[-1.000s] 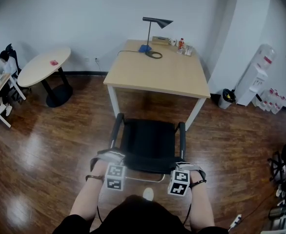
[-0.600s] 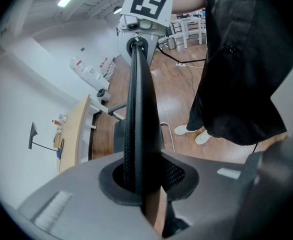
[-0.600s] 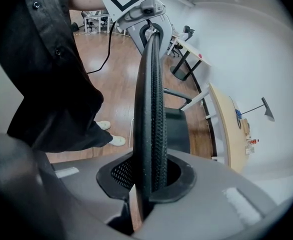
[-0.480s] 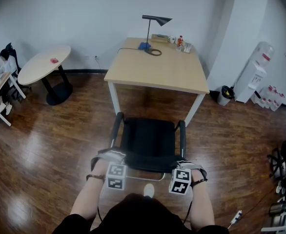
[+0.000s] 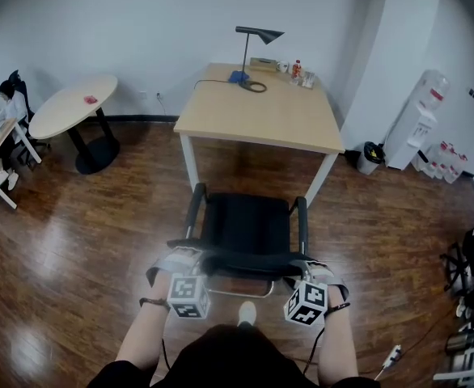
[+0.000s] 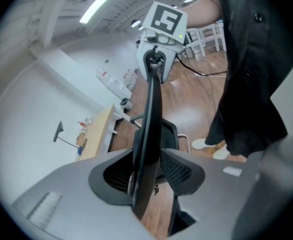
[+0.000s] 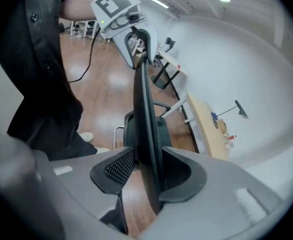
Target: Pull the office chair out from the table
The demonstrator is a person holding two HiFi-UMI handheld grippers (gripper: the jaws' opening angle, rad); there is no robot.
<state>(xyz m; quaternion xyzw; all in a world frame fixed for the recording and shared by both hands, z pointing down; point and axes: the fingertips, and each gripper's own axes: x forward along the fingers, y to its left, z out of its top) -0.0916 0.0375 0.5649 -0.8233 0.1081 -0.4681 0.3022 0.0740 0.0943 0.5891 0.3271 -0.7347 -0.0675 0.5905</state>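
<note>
The black office chair (image 5: 249, 233) stands pulled clear of the wooden table (image 5: 261, 115), with its seat facing the table. Both grippers are at the top edge of its backrest (image 5: 245, 261): my left gripper (image 5: 187, 263) at the left corner, my right gripper (image 5: 306, 269) at the right corner. In the left gripper view the thin backrest (image 6: 151, 109) runs between the jaws of the left gripper (image 6: 146, 176), which are opening, with gaps beside the pads. In the right gripper view the backrest (image 7: 142, 99) likewise stands between the opening jaws of the right gripper (image 7: 149, 171).
A desk lamp (image 5: 249, 55) and small bottles stand at the table's far edge. A round table (image 5: 71, 107) is at the left, and a water dispenser (image 5: 415, 128) and a bin (image 5: 369, 160) are at the right. My shoe (image 5: 245, 315) is behind the chair.
Both grippers have lifted and drawn back toward me a little, and their jaws have loosened from the backrest's top edge. The chair has stayed where it was.
</note>
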